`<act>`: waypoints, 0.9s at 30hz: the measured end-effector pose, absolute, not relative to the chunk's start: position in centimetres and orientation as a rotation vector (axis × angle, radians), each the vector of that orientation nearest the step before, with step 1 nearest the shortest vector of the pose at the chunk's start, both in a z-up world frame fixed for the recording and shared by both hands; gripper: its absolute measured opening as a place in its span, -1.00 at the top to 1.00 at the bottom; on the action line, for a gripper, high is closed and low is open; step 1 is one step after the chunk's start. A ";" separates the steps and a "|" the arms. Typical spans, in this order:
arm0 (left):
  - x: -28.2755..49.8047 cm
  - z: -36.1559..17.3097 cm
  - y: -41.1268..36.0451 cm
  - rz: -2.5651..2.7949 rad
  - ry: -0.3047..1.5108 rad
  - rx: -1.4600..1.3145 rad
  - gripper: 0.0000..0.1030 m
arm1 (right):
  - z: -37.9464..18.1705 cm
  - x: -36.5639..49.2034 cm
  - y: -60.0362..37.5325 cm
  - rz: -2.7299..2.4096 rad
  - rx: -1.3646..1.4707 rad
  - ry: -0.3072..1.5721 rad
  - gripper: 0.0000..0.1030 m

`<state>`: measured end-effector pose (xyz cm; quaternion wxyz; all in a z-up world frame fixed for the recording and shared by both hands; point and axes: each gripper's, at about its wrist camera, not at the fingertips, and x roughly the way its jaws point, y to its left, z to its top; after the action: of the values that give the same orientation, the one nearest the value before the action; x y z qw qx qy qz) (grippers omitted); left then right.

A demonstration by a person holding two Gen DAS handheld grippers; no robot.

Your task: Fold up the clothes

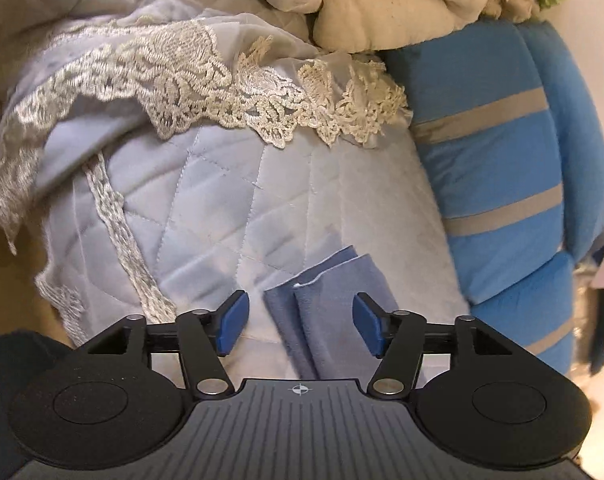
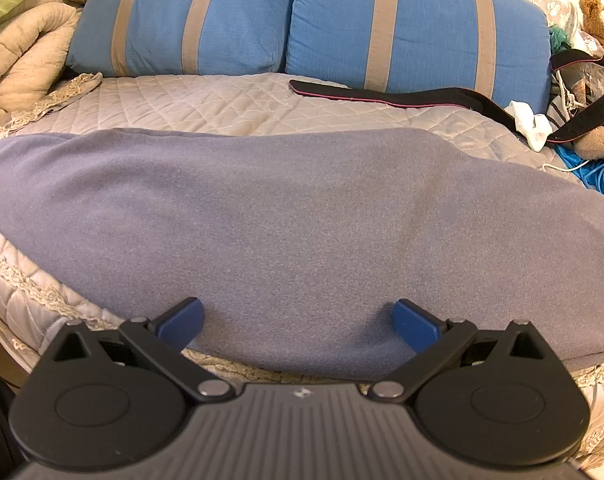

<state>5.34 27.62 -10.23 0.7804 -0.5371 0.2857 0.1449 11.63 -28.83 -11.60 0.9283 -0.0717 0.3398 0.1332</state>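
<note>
Left gripper (image 1: 300,326) wide, blue-grey garment (image 1: 322,320) corner loose between its jaws; right gripper (image 2: 298,326) wide, empty: released layers may spring apart, spoiling the fold.

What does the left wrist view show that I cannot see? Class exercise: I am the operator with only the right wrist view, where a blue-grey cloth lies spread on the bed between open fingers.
Observer: The left gripper is open too; a layered corner of the blue-grey cloth lies between its fingers, not pinched.
Operator: Is that corner a single layer?
Observer: No, two flaps lie side by side, with a small white bit showing at their edge.
Operator: What lies beyond it?
Observer: The quilted bedspread, with its lace trim turned back over itself.
Operator: And to the side?
Observer: A blue striped pillow on the right, a cream duvet bunched above.
</note>
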 end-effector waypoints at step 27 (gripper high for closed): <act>6.4 -4.0 24.2 0.120 0.507 -0.911 0.92 | -10.5 10.2 -27.9 0.231 -0.114 0.582 -1.00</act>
<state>6.38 24.23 -4.03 0.8656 -0.4347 0.2420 0.0572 10.18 -27.90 -10.51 0.9499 -0.0560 0.2859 0.1135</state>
